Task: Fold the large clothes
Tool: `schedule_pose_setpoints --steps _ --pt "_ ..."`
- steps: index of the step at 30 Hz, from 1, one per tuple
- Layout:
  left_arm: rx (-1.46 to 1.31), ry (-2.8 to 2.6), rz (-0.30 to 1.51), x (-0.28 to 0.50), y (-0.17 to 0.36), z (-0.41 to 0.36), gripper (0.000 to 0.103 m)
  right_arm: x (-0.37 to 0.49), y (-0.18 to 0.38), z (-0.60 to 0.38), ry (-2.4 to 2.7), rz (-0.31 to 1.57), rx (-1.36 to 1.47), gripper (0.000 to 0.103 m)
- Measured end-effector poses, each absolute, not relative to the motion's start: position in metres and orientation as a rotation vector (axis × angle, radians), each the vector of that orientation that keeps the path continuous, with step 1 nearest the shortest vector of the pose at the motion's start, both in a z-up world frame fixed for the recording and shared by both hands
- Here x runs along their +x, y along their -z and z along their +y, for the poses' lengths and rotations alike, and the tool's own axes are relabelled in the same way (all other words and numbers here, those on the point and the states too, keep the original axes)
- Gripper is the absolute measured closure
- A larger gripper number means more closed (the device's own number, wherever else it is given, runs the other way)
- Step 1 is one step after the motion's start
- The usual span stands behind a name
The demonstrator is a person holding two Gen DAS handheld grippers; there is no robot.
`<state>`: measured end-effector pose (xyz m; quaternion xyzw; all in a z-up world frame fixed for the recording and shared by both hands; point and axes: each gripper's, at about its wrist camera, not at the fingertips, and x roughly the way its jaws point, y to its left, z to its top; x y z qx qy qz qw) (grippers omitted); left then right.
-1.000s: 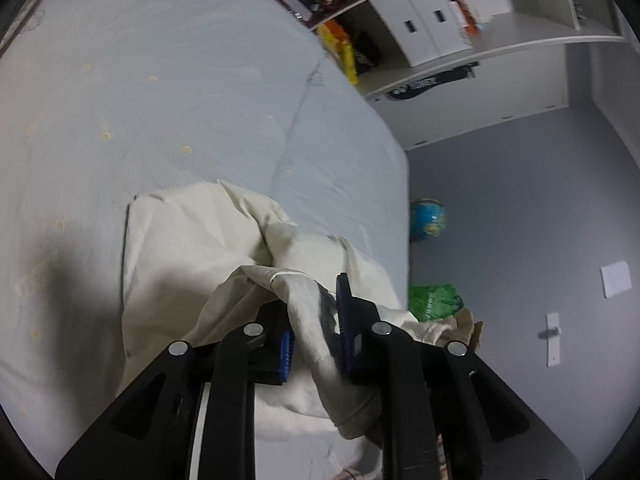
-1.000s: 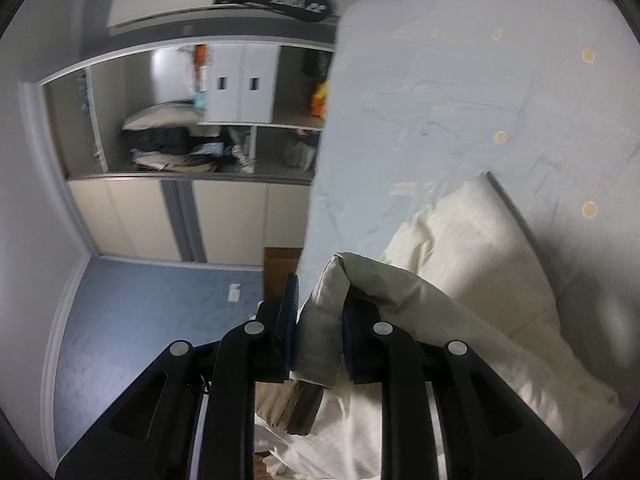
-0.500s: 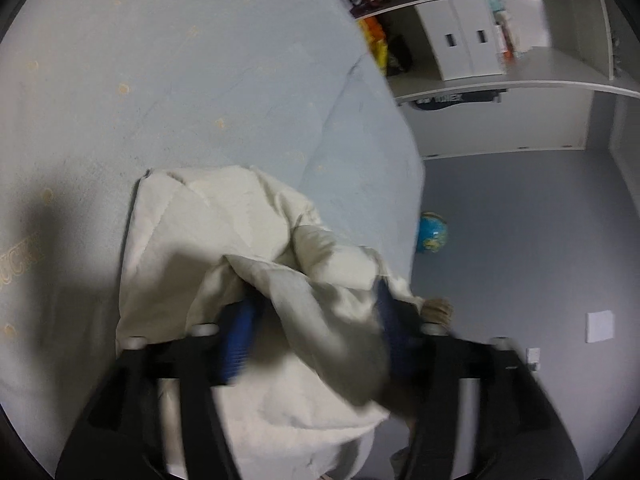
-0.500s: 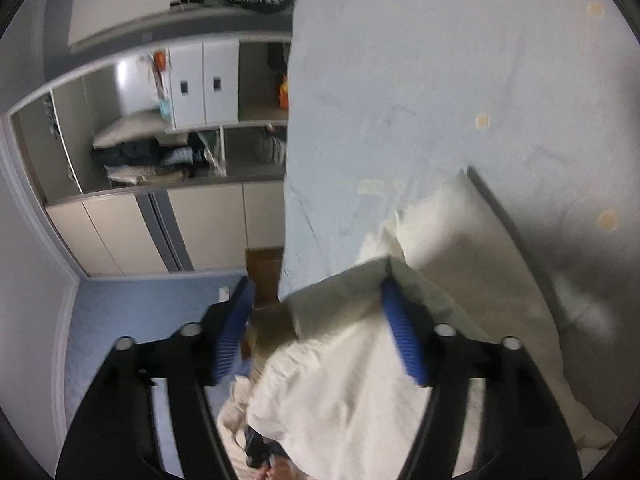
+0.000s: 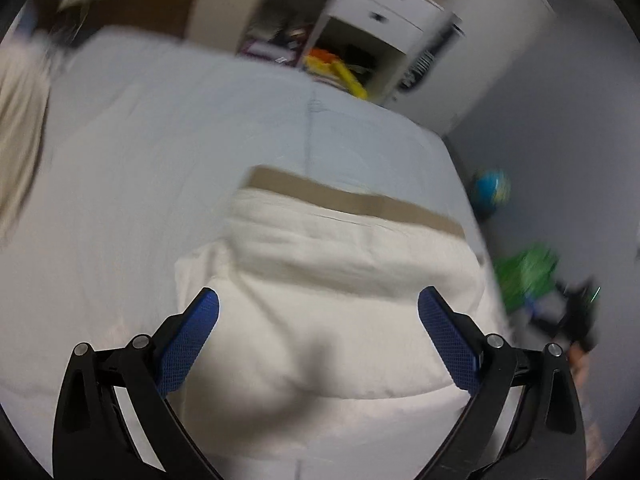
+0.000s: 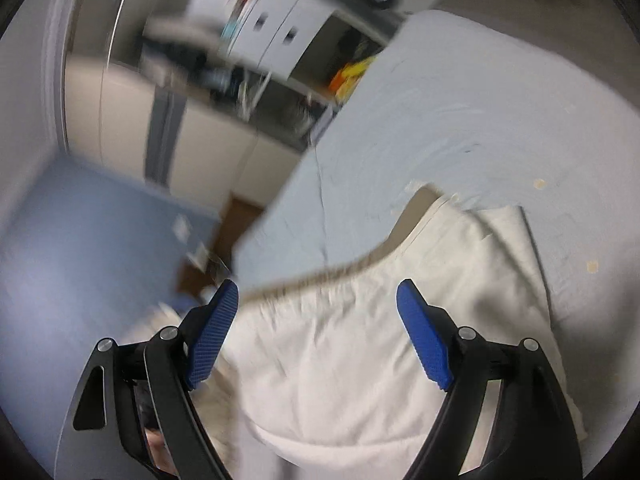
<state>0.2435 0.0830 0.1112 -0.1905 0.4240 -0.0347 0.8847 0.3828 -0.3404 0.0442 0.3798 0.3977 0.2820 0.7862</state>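
Note:
A cream garment with a tan band along its far edge lies folded on the pale blue bed. It also shows in the right wrist view, near the bed's left edge. My left gripper is open and empty, held above the garment. My right gripper is open and empty above the garment too. Both views are blurred by motion.
White shelves with drawers stand beyond the bed. A blue globe and a green bag lie on the floor at the right. A beige cloth hangs at the left. Wardrobe doors and blue floor lie left of the bed.
Both grippers were shut on folds of the cream garment, then opened and let it drop. The garment now lies folded on the bed and both grippers have drawn back above it.

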Motion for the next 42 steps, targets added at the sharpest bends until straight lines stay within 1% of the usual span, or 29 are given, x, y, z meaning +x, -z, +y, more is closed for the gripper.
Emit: schedule_pose_setpoints --steps 3,6,11,13,19,23,29,35,42 --pt "-0.253 0.107 0.842 0.25 -0.116 0.026 0.007 0.367 -0.063 -0.289 -0.593 0.889 0.525 0.025" --pt "-0.173 0.12 0.804 0.257 -0.114 -0.013 0.007 0.352 -0.066 -0.257 -0.563 0.873 0.366 0.025" --pt "-0.044 0.092 0.798 0.278 -0.092 -0.049 0.009 0.34 -0.048 -0.232 -0.516 0.862 0.319 0.026" --pt "-0.016 0.045 0.85 0.289 -0.075 -0.056 0.015 0.341 -0.04 -0.222 -0.504 0.875 0.304 0.026" --pt "-0.118 -0.065 0.996 0.31 -0.017 -0.014 0.015 0.358 -0.007 -0.192 -0.456 0.917 0.17 0.025" --pt "-0.139 -0.069 1.029 0.315 0.007 0.002 0.014 0.367 0.007 -0.18 -0.441 0.923 0.077 0.02" --pt "-0.113 -0.074 1.046 0.32 0.026 0.007 0.013 0.379 0.034 -0.165 -0.412 0.948 -0.007 0.015" --pt "-0.115 -0.088 1.049 0.333 0.039 0.002 0.011 0.391 0.055 -0.156 -0.396 0.951 -0.049 0.013" --pt "-0.128 -0.104 1.025 0.331 0.048 0.002 0.009 0.396 0.066 -0.153 -0.392 0.957 -0.066 0.012"
